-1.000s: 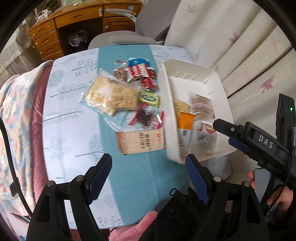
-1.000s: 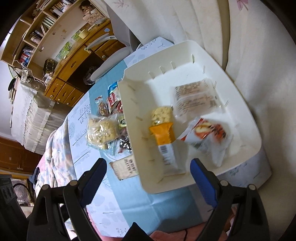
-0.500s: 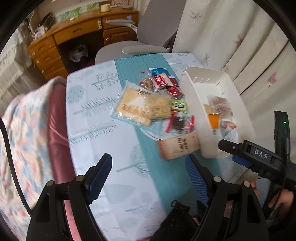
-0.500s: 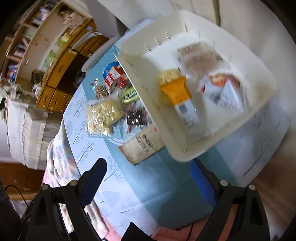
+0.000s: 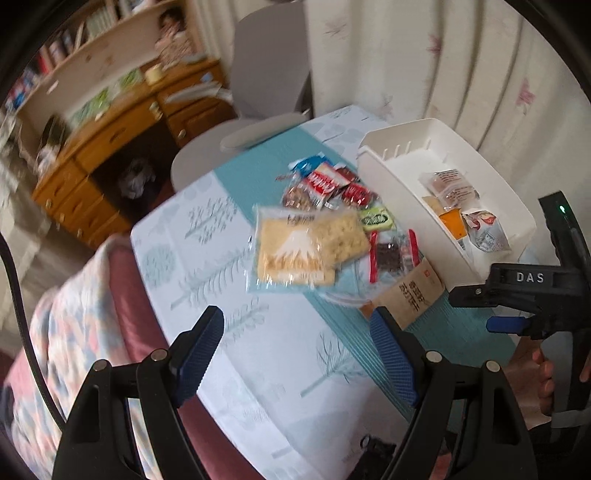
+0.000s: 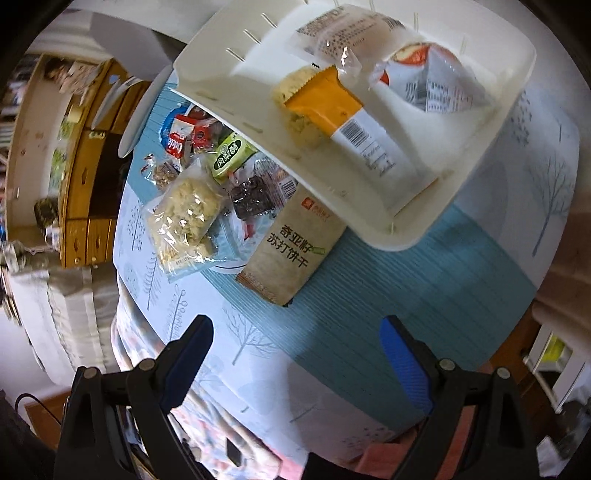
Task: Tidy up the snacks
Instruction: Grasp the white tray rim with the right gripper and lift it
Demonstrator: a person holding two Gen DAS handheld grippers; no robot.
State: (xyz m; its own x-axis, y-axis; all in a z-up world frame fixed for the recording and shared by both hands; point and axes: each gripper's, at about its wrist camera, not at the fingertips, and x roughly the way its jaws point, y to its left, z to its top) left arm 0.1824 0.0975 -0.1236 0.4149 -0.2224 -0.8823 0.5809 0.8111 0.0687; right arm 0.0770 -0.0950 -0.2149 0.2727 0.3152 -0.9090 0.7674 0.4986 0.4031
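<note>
The table (image 5: 229, 369) carries a pale cloth printed with trees and a teal runner (image 6: 424, 273) down its middle. On the runner lies a loose heap of snacks (image 5: 332, 221): a clear bag of square crackers (image 5: 306, 247), a small green packet (image 5: 376, 218), red and blue wrappers (image 5: 325, 181), a dark snack in a clear red-edged wrapper (image 6: 253, 195) and a tan cracker box (image 6: 291, 243). The box lies flat at the near end of the heap, its long axis running slantwise toward the white tray (image 5: 373, 166), one end tucked under the tray's rim as the right wrist view shows it. The tray stands just beside the heap, at the table's edge by the curtain (image 5: 461, 62), its long side alongside the runner. It holds an orange packet (image 6: 325, 103), a clear-wrapped cake (image 6: 332, 33) and a white and red pouch (image 6: 436, 81). A grey chair (image 5: 258, 96) and a wooden desk (image 5: 110, 147) stand beyond the table; a patterned blanket (image 5: 74, 314) lies at the near left. The left hand-held gripper (image 5: 299, 354) hangs over bare cloth short of the heap, jaws spread and empty. The right hand-held gripper (image 6: 295, 358) is likewise spread and empty above the runner, near the box.
</note>
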